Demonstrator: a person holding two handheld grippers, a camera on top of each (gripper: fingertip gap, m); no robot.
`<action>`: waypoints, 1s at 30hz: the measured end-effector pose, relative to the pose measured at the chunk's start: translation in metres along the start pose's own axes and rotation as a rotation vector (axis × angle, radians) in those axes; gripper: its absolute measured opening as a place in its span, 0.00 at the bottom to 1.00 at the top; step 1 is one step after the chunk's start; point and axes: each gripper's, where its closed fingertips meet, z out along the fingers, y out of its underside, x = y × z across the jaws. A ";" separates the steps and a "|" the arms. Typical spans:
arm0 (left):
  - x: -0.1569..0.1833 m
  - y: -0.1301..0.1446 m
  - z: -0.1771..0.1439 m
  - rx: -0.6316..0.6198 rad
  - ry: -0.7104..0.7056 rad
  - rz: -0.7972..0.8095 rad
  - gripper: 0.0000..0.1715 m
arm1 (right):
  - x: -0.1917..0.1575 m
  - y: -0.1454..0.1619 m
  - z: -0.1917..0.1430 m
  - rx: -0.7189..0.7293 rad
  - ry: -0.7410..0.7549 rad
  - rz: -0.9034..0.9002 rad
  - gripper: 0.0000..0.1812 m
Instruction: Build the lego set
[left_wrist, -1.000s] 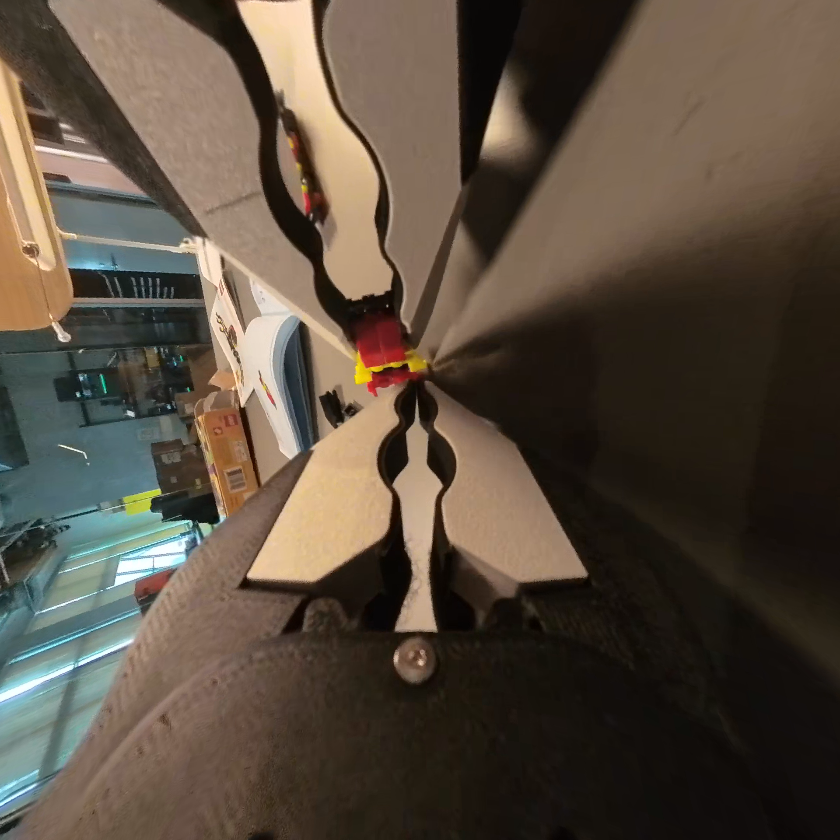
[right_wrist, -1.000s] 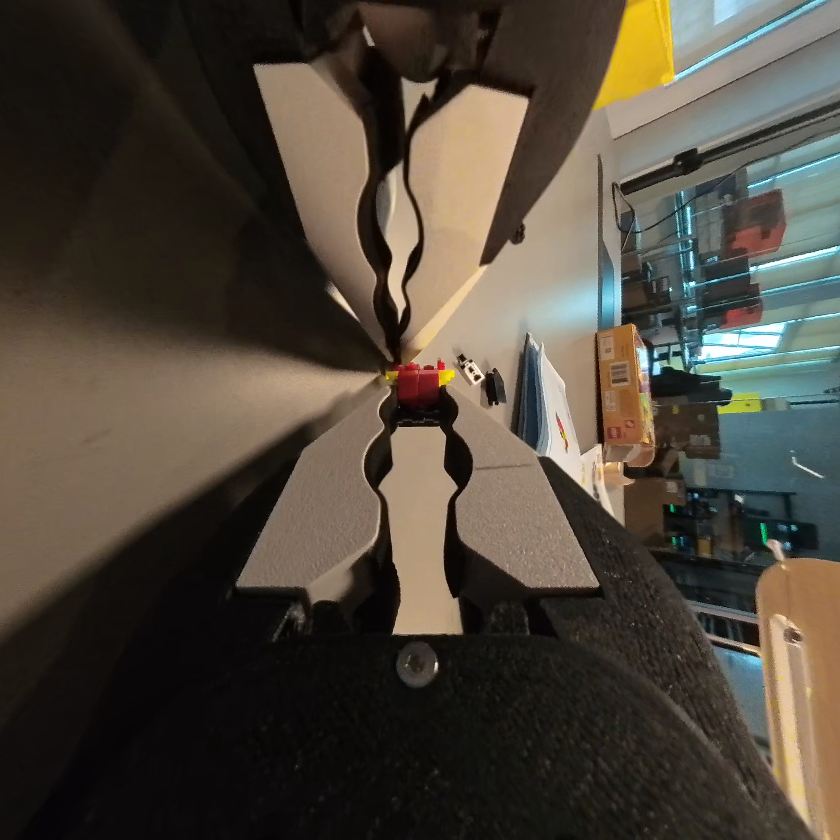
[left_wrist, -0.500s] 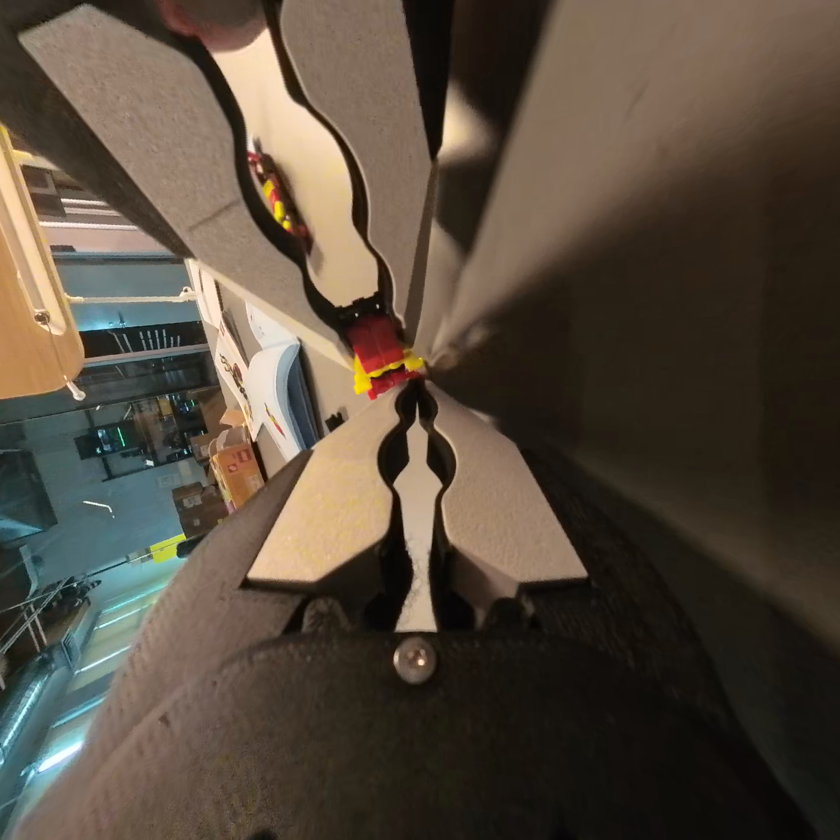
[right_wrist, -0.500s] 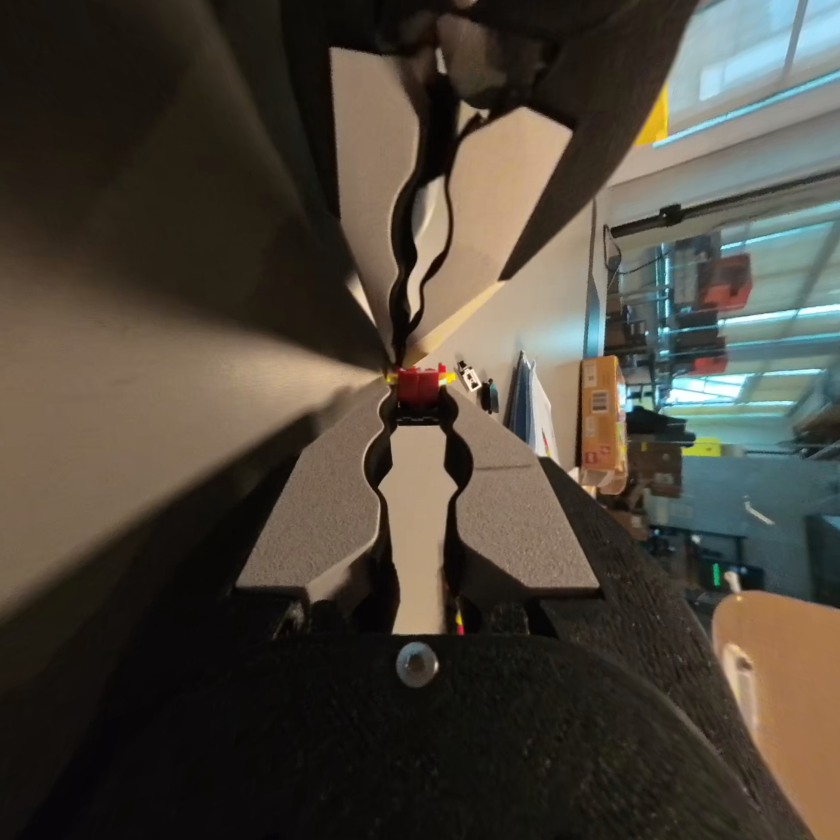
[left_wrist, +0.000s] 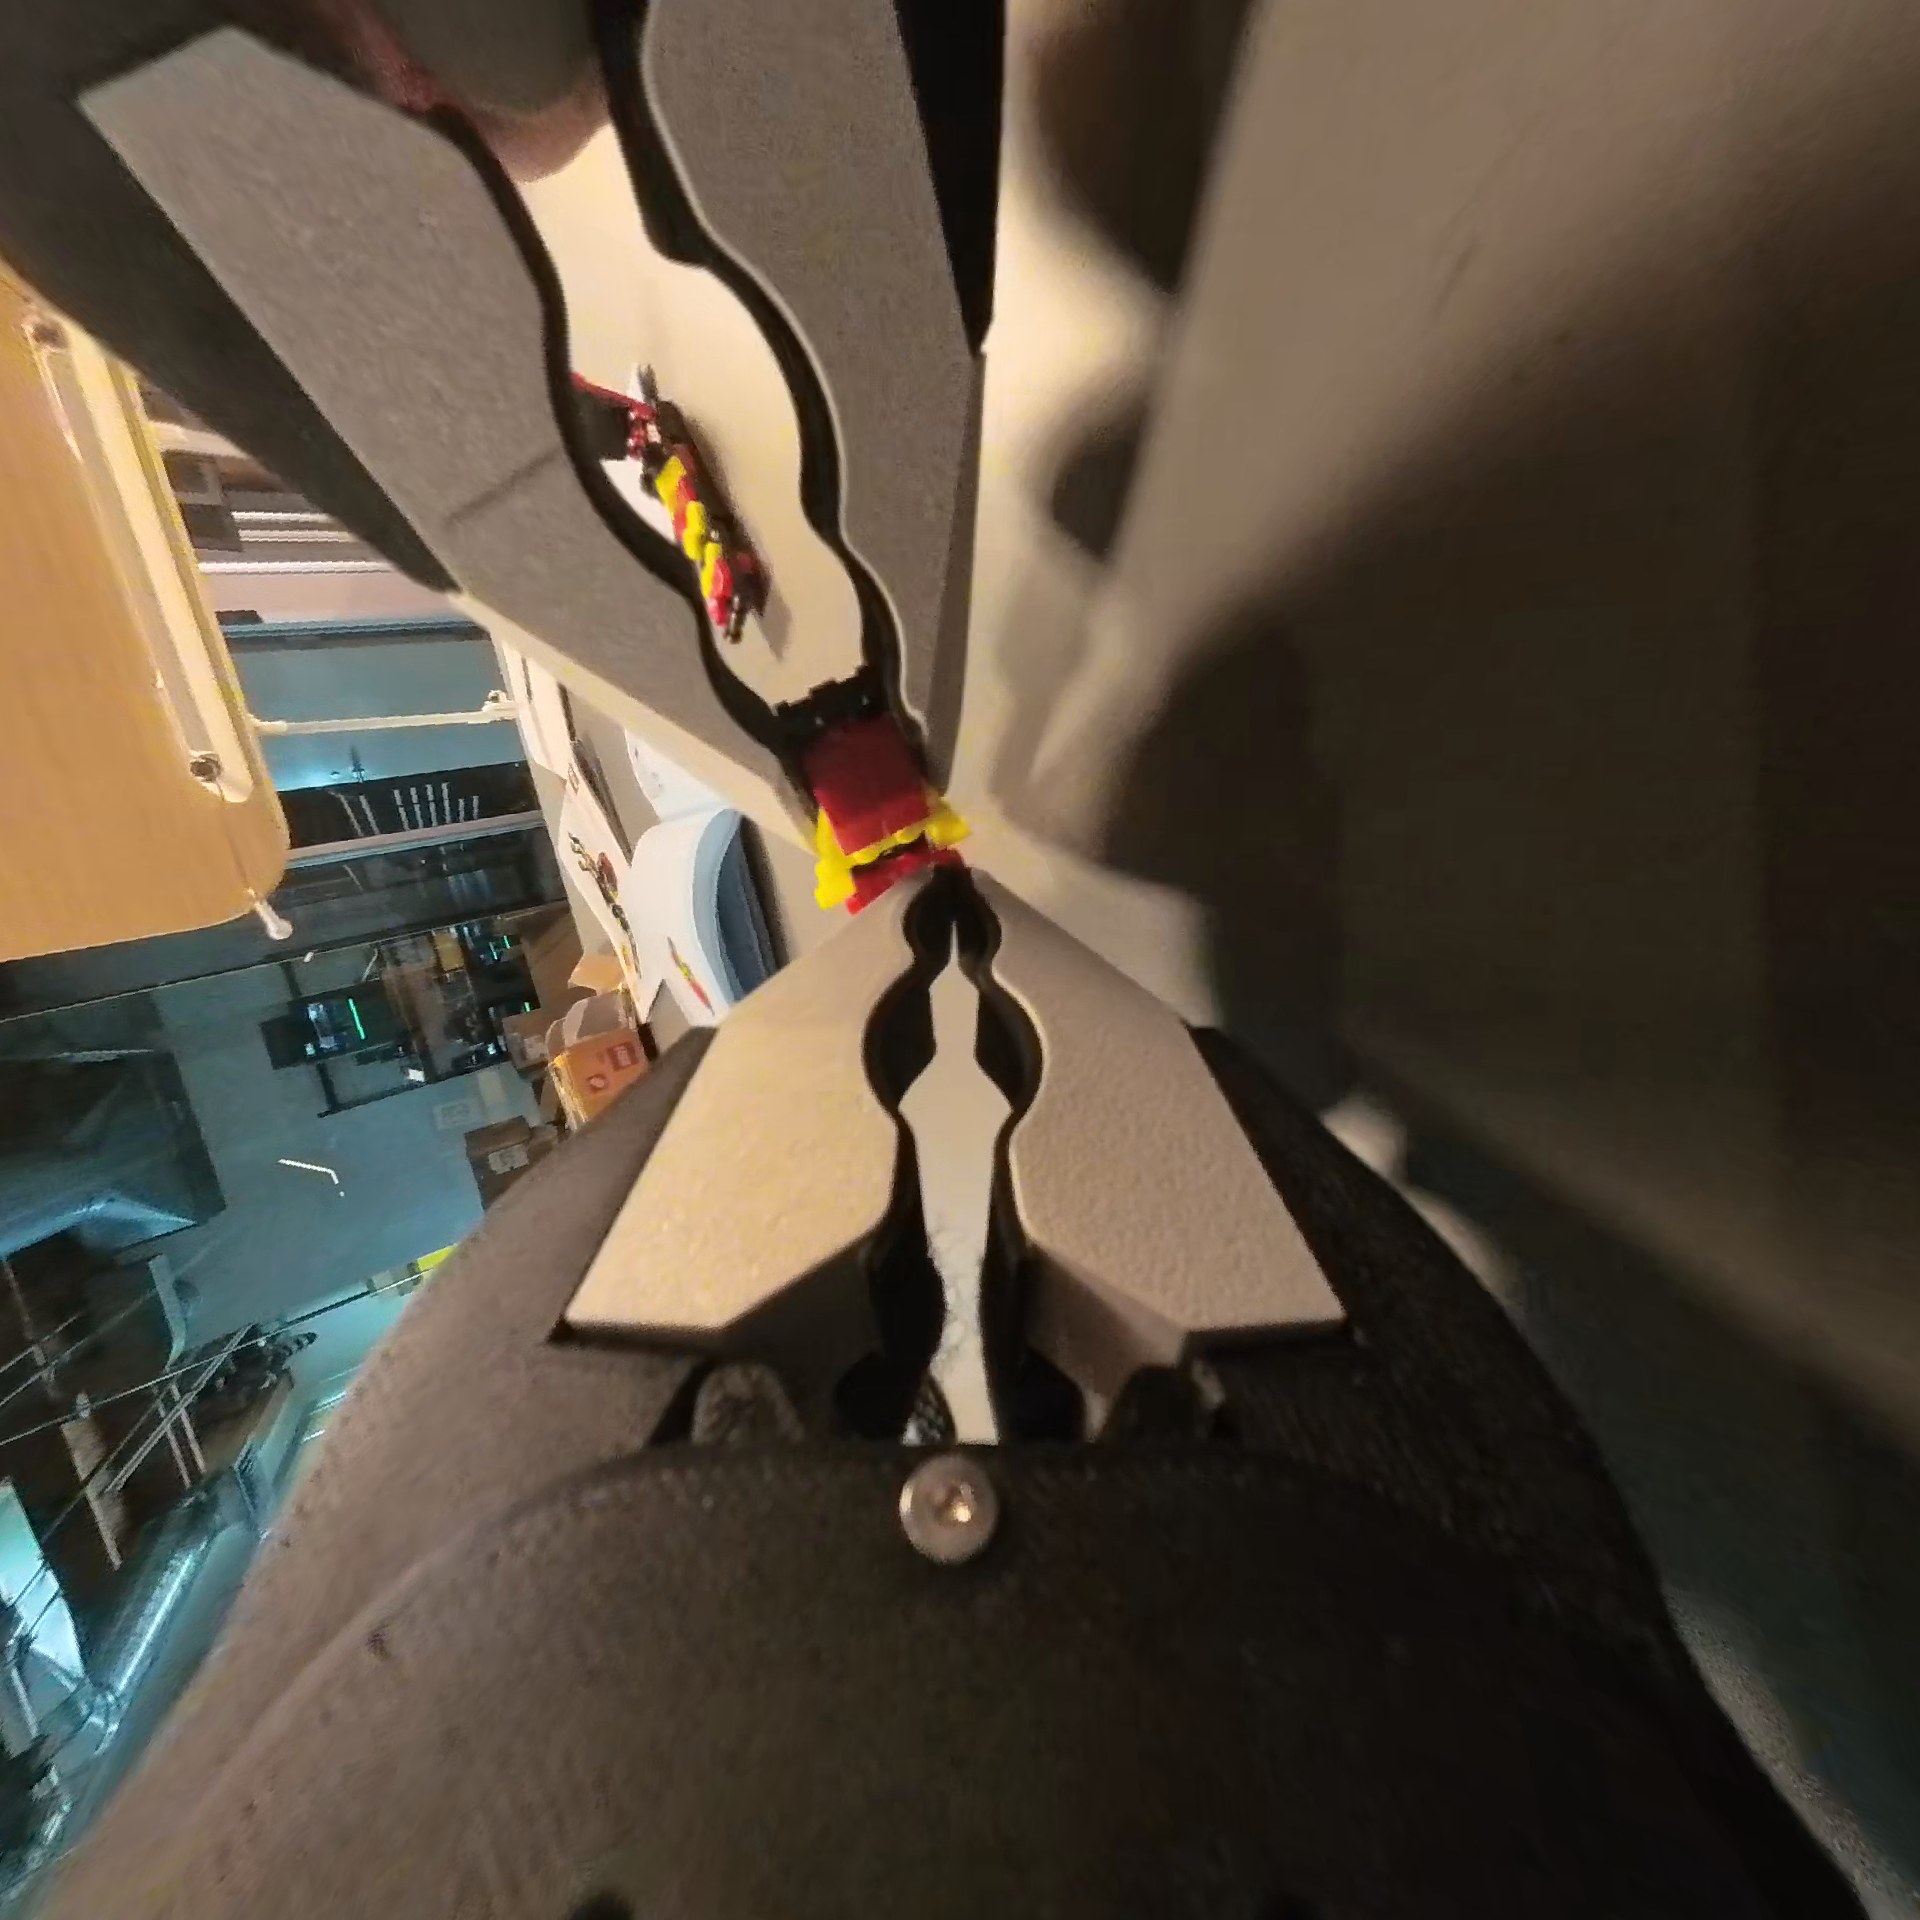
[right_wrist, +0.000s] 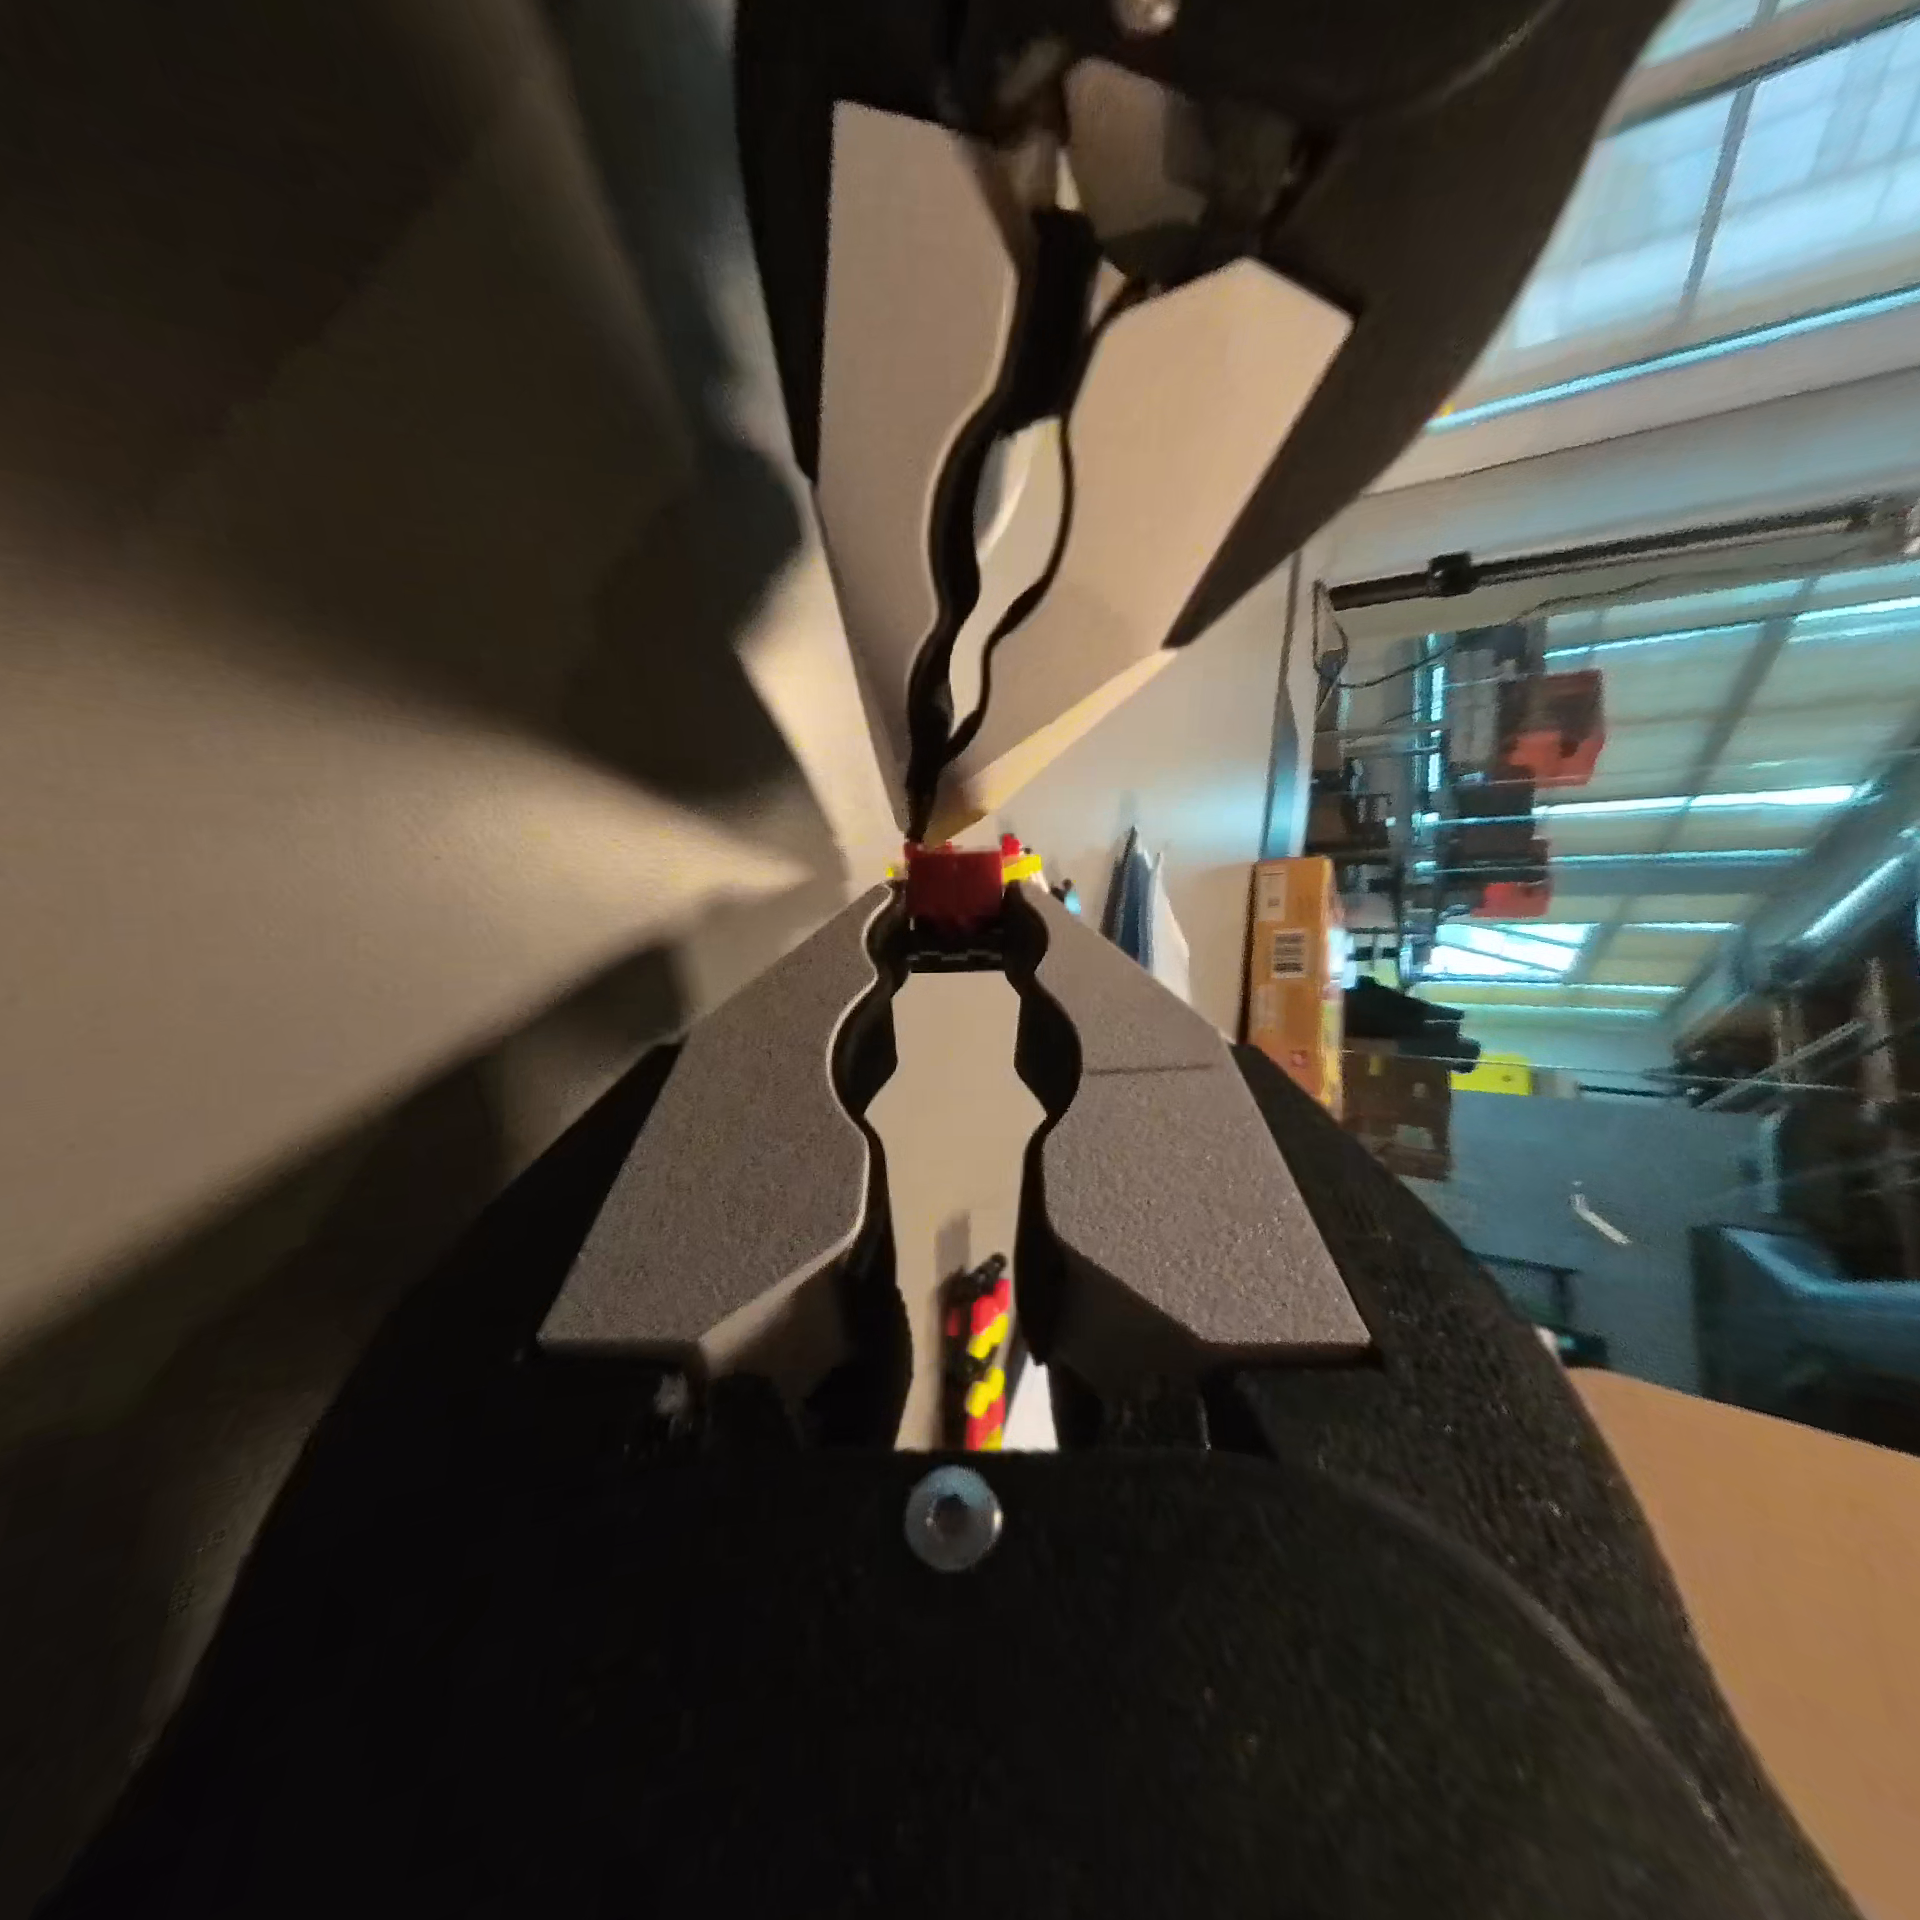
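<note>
A small red, yellow and black lego assembly (left_wrist: 878, 816) is held in the air between both grippers, which meet tip to tip. My left gripper (left_wrist: 940, 883) is shut on its red and yellow end. My right gripper (right_wrist: 951, 920) is shut on its red and black end (right_wrist: 951, 883). The right gripper's fingers (left_wrist: 862, 364) come in from the top of the left wrist view; the left gripper's fingers (right_wrist: 894, 468) come in from the top of the right wrist view. A longer red, yellow and black lego build (left_wrist: 701, 530) lies on the pale table, also showing in the right wrist view (right_wrist: 982, 1351).
An orange box (right_wrist: 1288, 966) and white-and-blue booklets (right_wrist: 1143, 914) lie farther along the table; they also show in the left wrist view, the box (left_wrist: 608, 1070) and the booklets (left_wrist: 717, 894). A light wooden panel (left_wrist: 104, 623) is at the left edge. Shelving stands in the background. My left and right fingertips are right by each other.
Both grippers have kept their hold on the small assembly and swung together. The long build on the table has come further into view in both cameras, and the background has shifted.
</note>
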 end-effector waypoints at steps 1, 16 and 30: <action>0.001 -0.001 0.000 0.003 0.008 0.001 0.00 | -0.002 -0.001 0.000 -0.005 0.003 -0.031 0.08; -0.005 -0.015 -0.011 0.097 -0.050 0.032 0.00 | -0.004 -0.004 -0.008 0.100 -0.062 0.057 0.08; -0.004 0.002 -0.025 0.257 0.134 -0.412 0.03 | 0.005 0.001 -0.009 0.238 -0.161 0.459 0.08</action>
